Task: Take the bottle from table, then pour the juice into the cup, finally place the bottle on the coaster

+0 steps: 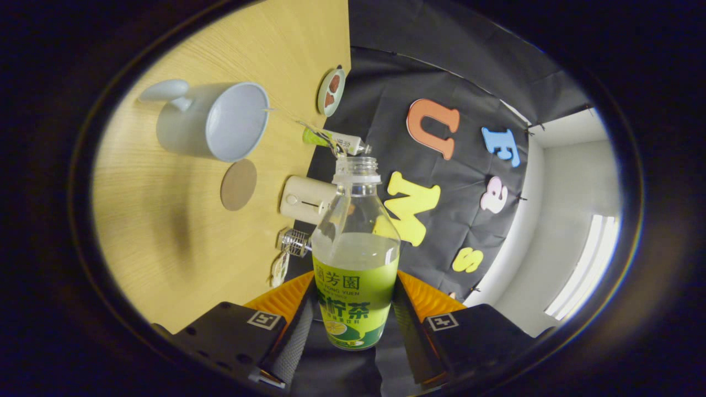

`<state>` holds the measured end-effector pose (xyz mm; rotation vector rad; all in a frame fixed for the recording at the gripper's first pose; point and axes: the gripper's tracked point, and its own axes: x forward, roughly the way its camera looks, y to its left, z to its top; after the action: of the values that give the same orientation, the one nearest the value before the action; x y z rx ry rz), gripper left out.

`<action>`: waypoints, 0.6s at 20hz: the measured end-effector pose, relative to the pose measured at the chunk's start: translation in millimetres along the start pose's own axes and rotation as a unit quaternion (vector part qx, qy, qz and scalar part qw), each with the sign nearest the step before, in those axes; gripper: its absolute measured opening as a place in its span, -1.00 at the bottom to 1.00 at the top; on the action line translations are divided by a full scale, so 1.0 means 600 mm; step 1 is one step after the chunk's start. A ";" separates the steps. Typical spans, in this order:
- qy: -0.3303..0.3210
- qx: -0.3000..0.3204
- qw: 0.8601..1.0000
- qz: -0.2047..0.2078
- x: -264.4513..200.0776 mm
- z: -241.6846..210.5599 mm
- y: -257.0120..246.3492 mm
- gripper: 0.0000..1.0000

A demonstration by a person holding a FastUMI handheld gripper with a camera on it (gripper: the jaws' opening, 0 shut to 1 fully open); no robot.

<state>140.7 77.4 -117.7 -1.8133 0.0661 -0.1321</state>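
The bottle (356, 220) wears a green label (353, 292) with big printed characters and a line of small letters. The gripper (356, 322) squeezes the bottle from both sides. A small square marker (263, 320) sits by each finger, with no words.

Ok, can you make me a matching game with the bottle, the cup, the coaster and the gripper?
Things:
1. bottle
2. cup
3. coaster
4. gripper

Descriptions:
A. flat brown disc on the table, nothing on it
B. cap off, partly full, green label
C. pale, with a handle
D. fingers pressing on the bottle from both sides

Pairs: 1-B, 2-C, 3-A, 4-D
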 end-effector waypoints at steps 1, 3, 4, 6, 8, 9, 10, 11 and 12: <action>0.000 -0.004 1.000 -0.002 0.000 0.001 -0.002 0.62; -0.004 -0.013 1.000 -0.010 0.000 0.005 -0.009 0.62; -0.003 -0.017 1.000 -0.012 -0.002 0.006 -0.010 0.62; -0.005 -0.020 1.000 -0.013 -0.006 0.007 -0.011 0.62; -0.003 -0.022 1.000 -0.013 -0.006 0.003 -0.011 0.62; -0.002 -0.024 1.000 -0.013 -0.006 0.003 -0.012 0.62; -0.003 -0.027 1.000 -0.014 -0.006 0.003 -0.012 0.62; -0.003 -0.031 0.999 -0.016 -0.006 0.002 -0.012 0.62; -0.004 -0.036 0.999 -0.016 -0.007 0.001 -0.012 0.62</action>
<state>136.7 80.3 -111.0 -1.8866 0.0366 -0.1479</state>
